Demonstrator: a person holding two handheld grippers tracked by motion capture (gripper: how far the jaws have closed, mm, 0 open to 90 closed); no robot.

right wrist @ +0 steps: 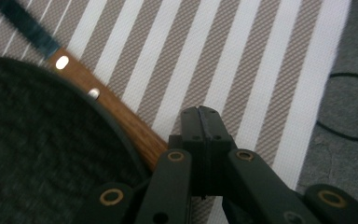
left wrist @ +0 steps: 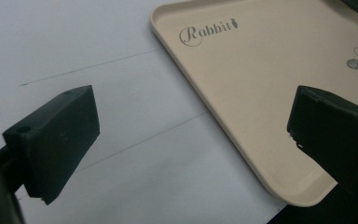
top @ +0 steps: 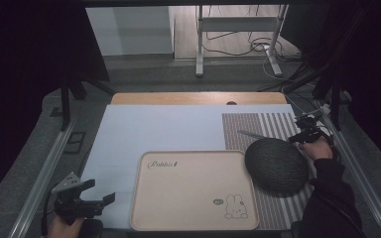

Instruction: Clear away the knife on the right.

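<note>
With your left gripper (top: 96,198) wide open and empty beside the tray (top: 193,191) and your right gripper (right wrist: 201,122) closed on nothing, grip the knife (right wrist: 107,100), probably stiff and light, by its wooden handle protruding from under the dark round mat (top: 276,165).

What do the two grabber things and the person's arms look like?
Both are black. The left gripper has two blocky black jaws, a grey three-cornered plate on top and a black cable trailing from it. The right gripper has black linked bars with brass-coloured rivets. The person's right arm wears a dark sleeve.
</note>
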